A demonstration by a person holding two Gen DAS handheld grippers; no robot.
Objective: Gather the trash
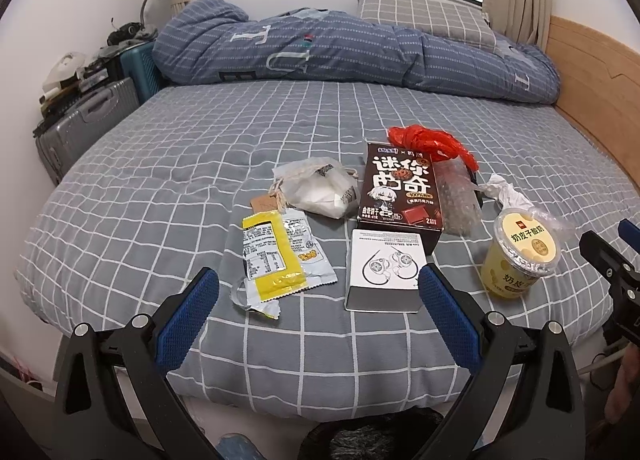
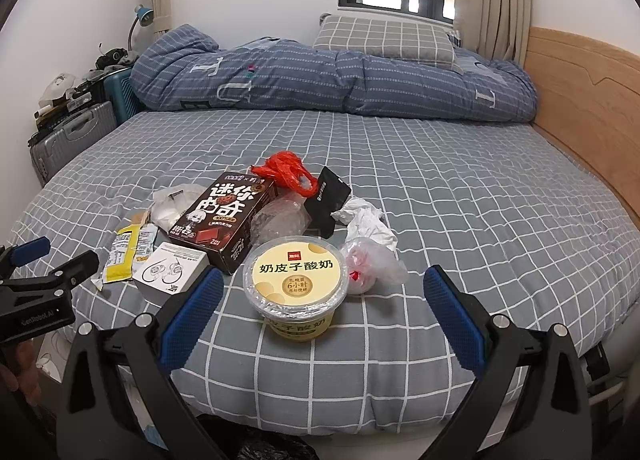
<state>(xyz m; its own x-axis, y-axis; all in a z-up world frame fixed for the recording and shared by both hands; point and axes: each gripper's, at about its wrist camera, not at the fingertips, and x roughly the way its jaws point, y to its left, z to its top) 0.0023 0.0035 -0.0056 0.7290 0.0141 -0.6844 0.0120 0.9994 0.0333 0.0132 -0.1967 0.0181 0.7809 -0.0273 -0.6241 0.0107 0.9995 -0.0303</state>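
Trash lies on the grey checked bed. A yellow yogurt cup stands near the front edge, just ahead of my open right gripper; it also shows in the left wrist view. A brown cookie box, a white earphone box, a yellow snack wrapper, a white pouch, a red plastic bag, bubble wrap, a black packet, crumpled tissue and a clear bag lie around. My left gripper is open and empty before the wrapper and earphone box.
A folded blue quilt and a checked pillow lie at the far side. A wooden headboard runs along the right. Suitcases and clutter stand at the left. A dark bag opening sits below the bed's front edge.
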